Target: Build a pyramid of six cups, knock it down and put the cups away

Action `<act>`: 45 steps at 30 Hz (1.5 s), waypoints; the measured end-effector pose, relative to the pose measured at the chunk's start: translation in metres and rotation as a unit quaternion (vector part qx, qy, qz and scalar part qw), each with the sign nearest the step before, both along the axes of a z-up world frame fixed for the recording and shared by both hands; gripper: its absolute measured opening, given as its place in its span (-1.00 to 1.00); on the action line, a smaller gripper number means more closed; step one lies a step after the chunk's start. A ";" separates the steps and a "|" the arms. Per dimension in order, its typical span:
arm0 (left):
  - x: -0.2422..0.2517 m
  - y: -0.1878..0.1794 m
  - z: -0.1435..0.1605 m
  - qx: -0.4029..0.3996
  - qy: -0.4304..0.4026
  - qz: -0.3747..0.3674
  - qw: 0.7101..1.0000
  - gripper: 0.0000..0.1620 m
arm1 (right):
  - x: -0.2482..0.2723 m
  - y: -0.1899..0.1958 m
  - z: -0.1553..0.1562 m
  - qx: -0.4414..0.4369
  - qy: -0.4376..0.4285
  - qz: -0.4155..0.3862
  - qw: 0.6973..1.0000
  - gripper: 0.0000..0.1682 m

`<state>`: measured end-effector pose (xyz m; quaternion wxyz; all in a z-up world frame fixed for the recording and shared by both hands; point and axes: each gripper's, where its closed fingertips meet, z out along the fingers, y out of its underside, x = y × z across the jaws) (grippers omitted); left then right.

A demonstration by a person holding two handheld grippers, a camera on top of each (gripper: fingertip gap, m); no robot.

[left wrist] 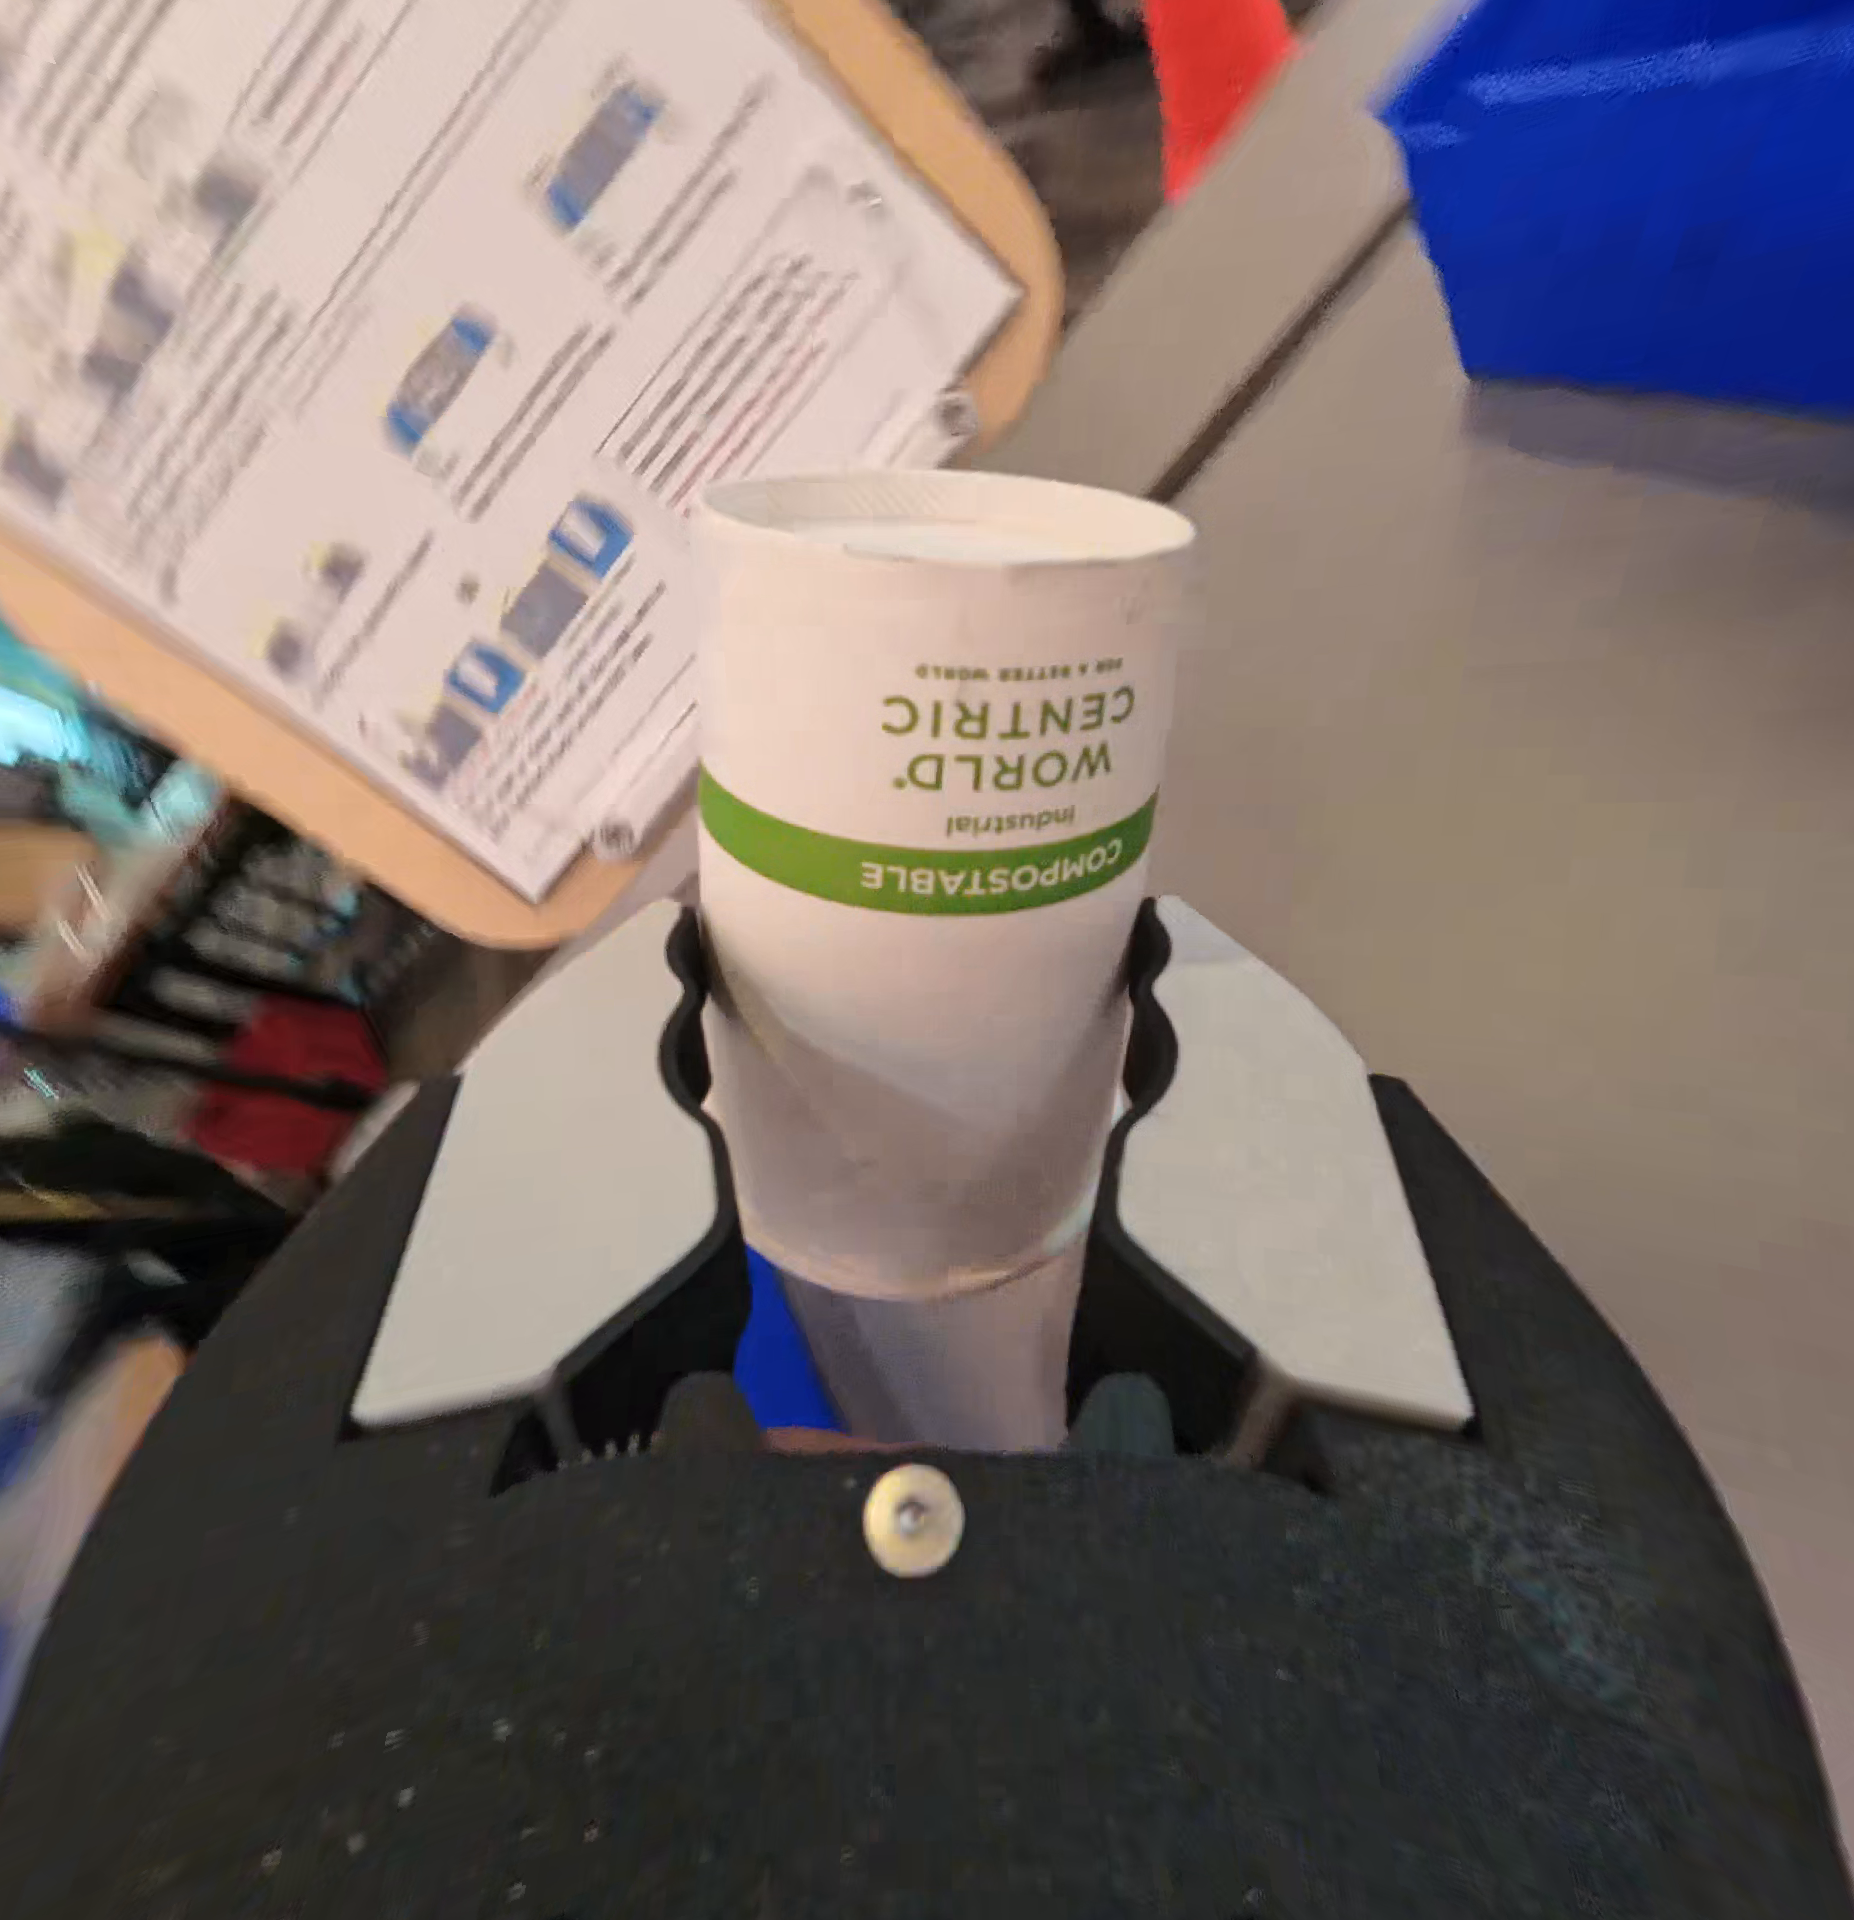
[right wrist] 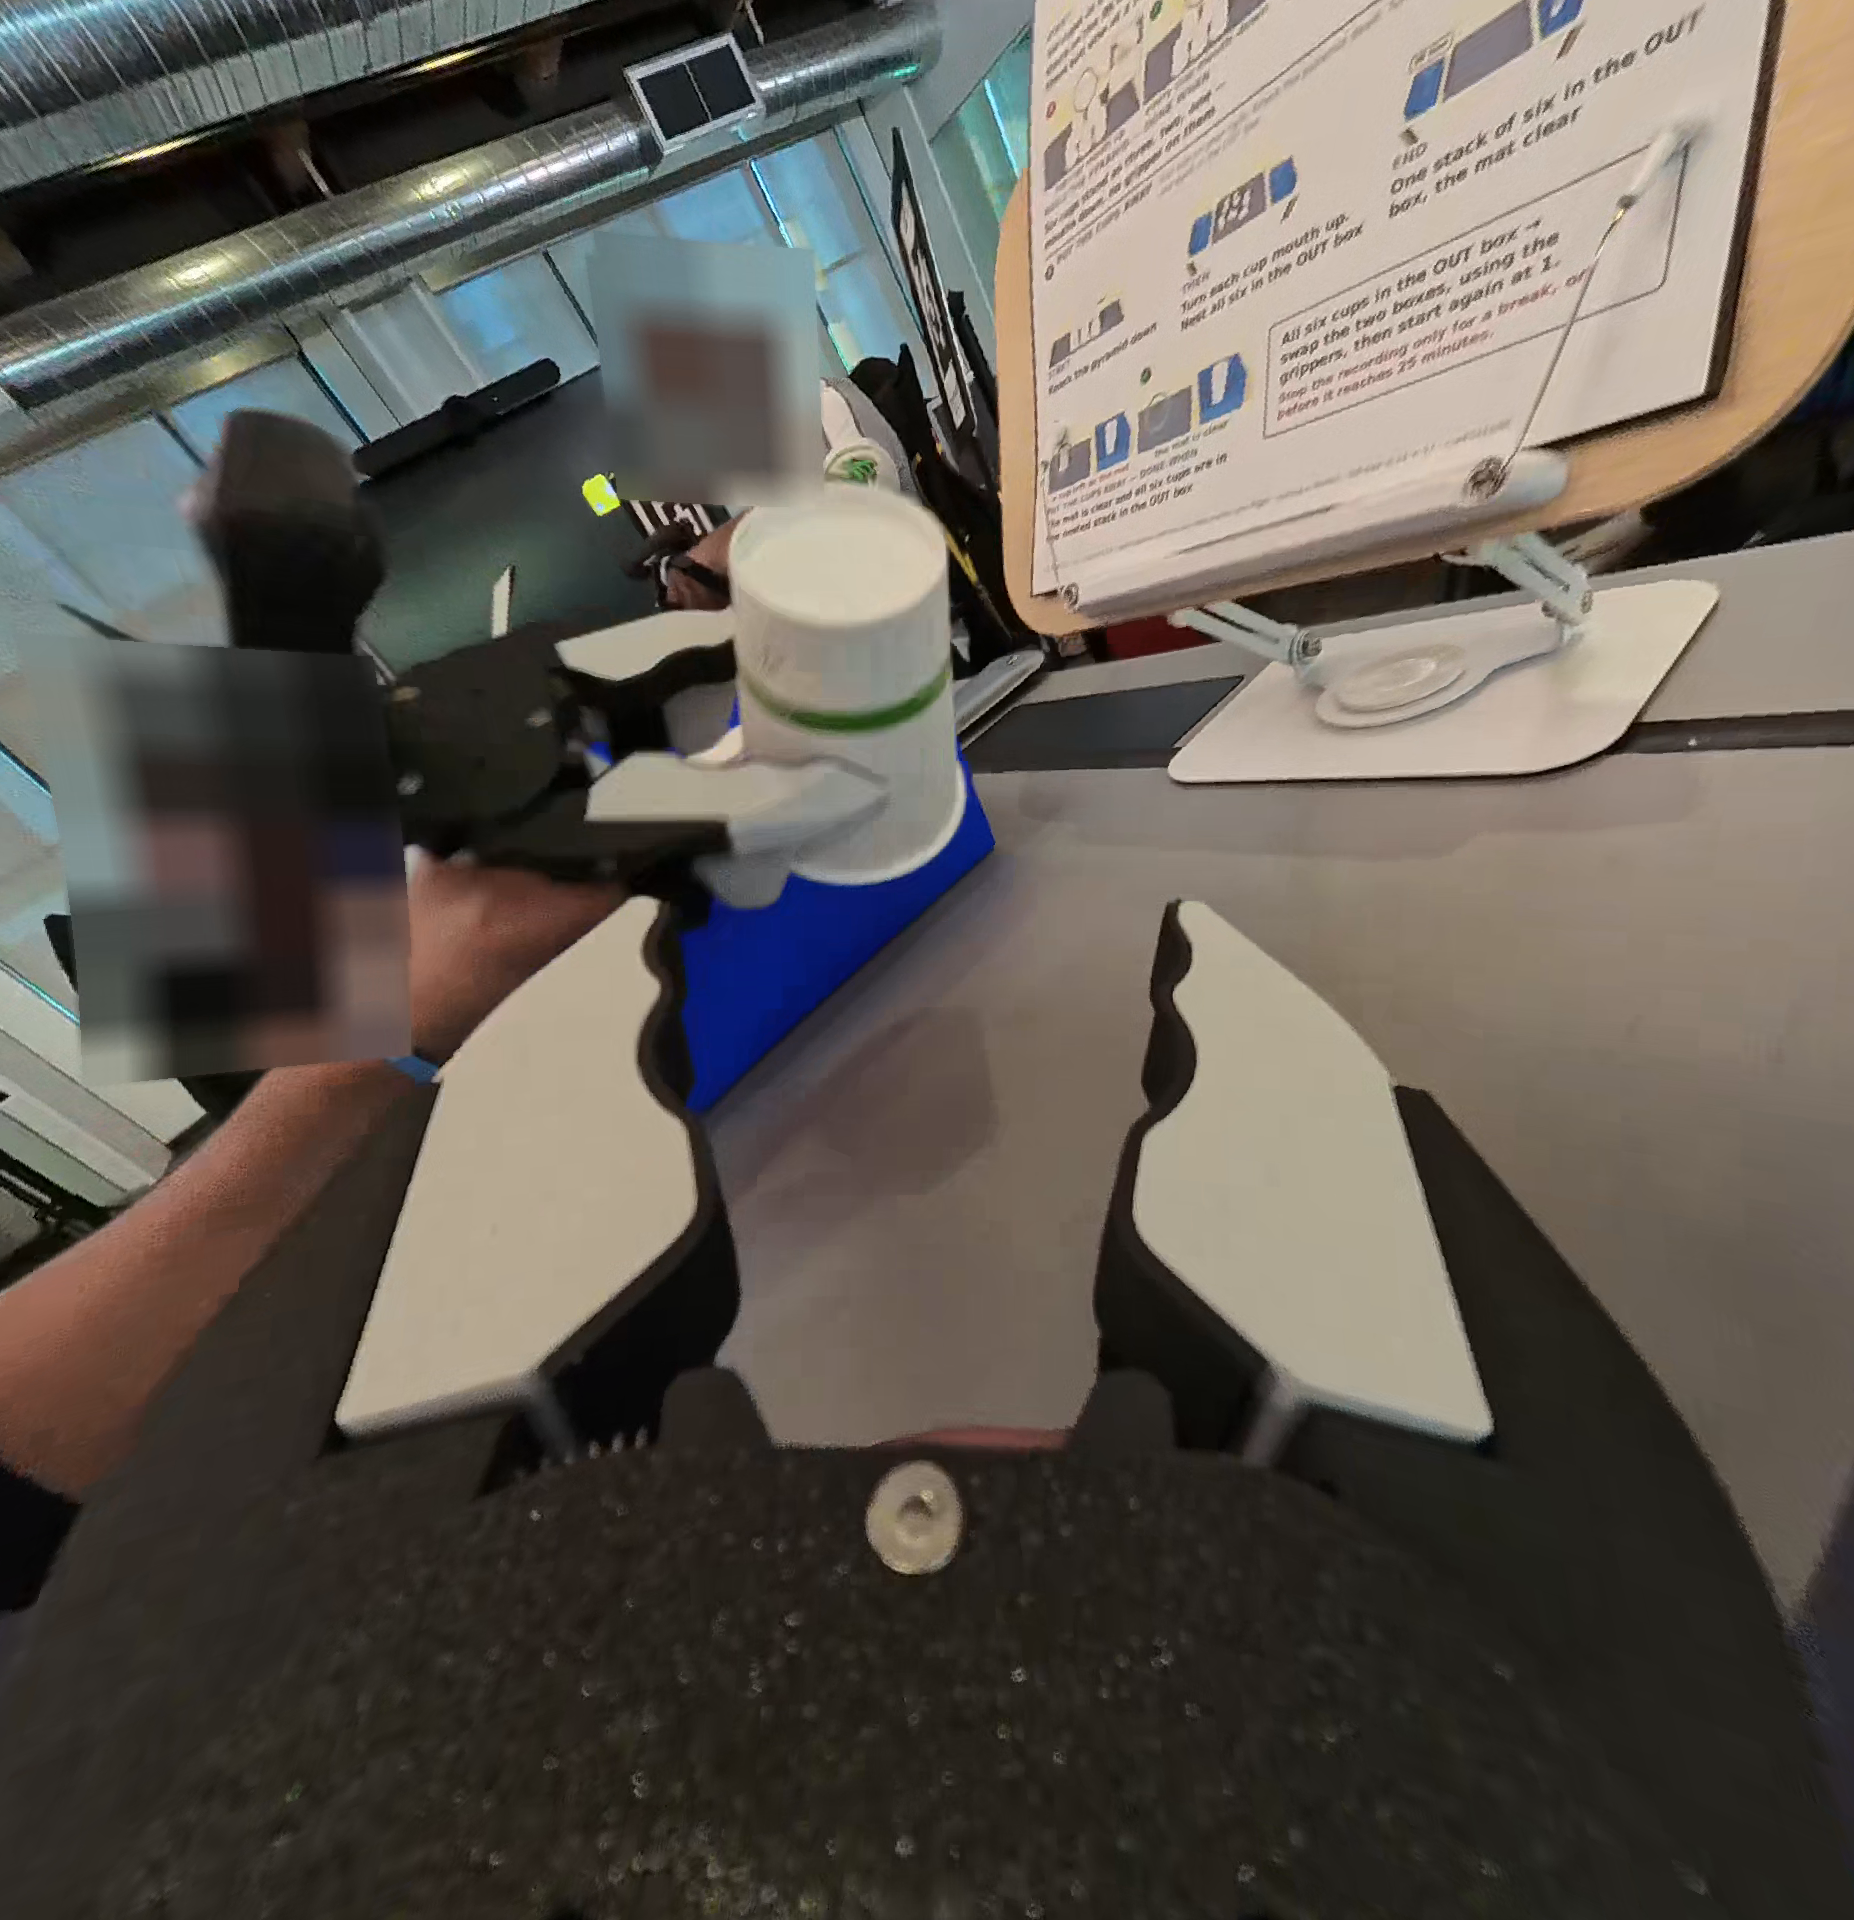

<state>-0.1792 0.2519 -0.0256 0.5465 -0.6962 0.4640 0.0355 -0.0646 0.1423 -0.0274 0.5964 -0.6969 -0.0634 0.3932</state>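
Left gripper clamped low on an upturned paper cup over the blue box, right gripper spread and empty; squeeze looks enough to crumple the wall or let it slip.

Green print and a band run round the white cup — black instructions fill the propped sheet.

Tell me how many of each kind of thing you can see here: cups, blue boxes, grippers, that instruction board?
Cups: at least 2, nested upside down, an outer cup over an inner cup; more may hide inside.
Blue boxes: 2, left box and right box.
Grippers: 2, left gripper, right gripper.
Instruction board: 1.
Total: 7.
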 end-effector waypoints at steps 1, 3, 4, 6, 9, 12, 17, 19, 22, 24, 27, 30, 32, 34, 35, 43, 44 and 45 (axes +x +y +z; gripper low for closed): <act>-0.006 0.007 -0.004 -0.012 -0.047 0.033 0.998 -0.04 | -0.003 -0.009 -0.005 -0.001 -0.001 0.003 1.000 0.01; -0.015 0.018 -0.016 -0.033 -0.127 0.085 0.988 -0.04 | -0.015 -0.027 -0.017 -0.006 -0.006 0.020 1.000 0.00; -0.018 0.023 -0.024 -0.046 -0.163 0.105 0.980 -0.04 | -0.022 -0.035 -0.022 -0.010 -0.012 0.031 0.999 0.01; -0.018 0.031 -0.045 -0.083 -0.206 0.126 0.967 -0.04 | -0.035 -0.048 -0.029 -0.012 -0.023 0.049 0.998 0.00; -0.021 0.044 -0.073 -0.106 -0.214 0.157 0.958 -0.04 | -0.047 -0.060 -0.028 -0.005 -0.026 0.069 0.997 -0.02; -0.024 0.051 -0.092 -0.116 -0.207 0.173 0.956 -0.04 | -0.052 -0.062 -0.025 0.001 -0.034 0.078 0.996 -0.05; -0.038 0.053 -0.111 -0.136 -0.198 0.201 0.950 -0.04 | -0.054 -0.064 -0.027 -0.003 -0.033 0.083 0.996 -0.06; -0.044 0.049 -0.114 -0.145 -0.197 0.207 0.947 -0.04 | -0.053 -0.063 -0.028 -0.009 -0.031 0.084 0.996 -0.07; -0.052 0.041 -0.124 -0.175 -0.203 0.218 0.939 -0.04 | -0.053 -0.062 -0.032 -0.019 -0.025 0.085 0.996 -0.09; -0.055 0.037 -0.128 -0.187 -0.219 0.217 0.933 -0.04 | -0.055 -0.062 -0.034 -0.026 -0.025 0.091 0.995 -0.09; -0.056 0.035 -0.130 -0.192 -0.231 0.212 0.930 -0.03 | -0.055 -0.063 -0.037 -0.029 -0.028 0.095 0.995 -0.09; -0.055 0.031 -0.128 -0.195 -0.236 0.211 0.928 0.08 | -0.054 -0.063 -0.038 -0.034 -0.025 0.096 0.994 -0.09; -0.048 0.018 -0.109 -0.190 -0.253 0.182 0.931 0.24 | -0.052 -0.063 -0.039 -0.034 -0.023 0.096 0.995 -0.09; -0.046 -0.007 -0.077 -0.178 -0.258 0.144 0.939 0.24 | -0.051 -0.062 -0.040 -0.034 -0.030 0.097 0.994 -0.08; -0.046 -0.024 -0.058 -0.175 -0.259 0.119 0.942 0.24 | -0.051 -0.062 -0.041 -0.033 -0.035 0.097 0.994 -0.08; -0.178 -0.030 0.060 -0.204 -0.216 0.058 0.953 -0.26 | -0.052 -0.063 -0.053 -0.039 -0.089 0.109 0.989 -0.05; -0.192 -0.024 0.052 -0.259 -0.181 0.046 0.948 -0.20 | -0.052 -0.063 -0.054 -0.040 -0.093 0.109 0.989 -0.05; -0.201 -0.021 0.042 -0.321 -0.143 0.025 0.936 -0.14 | -0.053 -0.063 -0.055 -0.040 -0.096 0.110 0.988 -0.05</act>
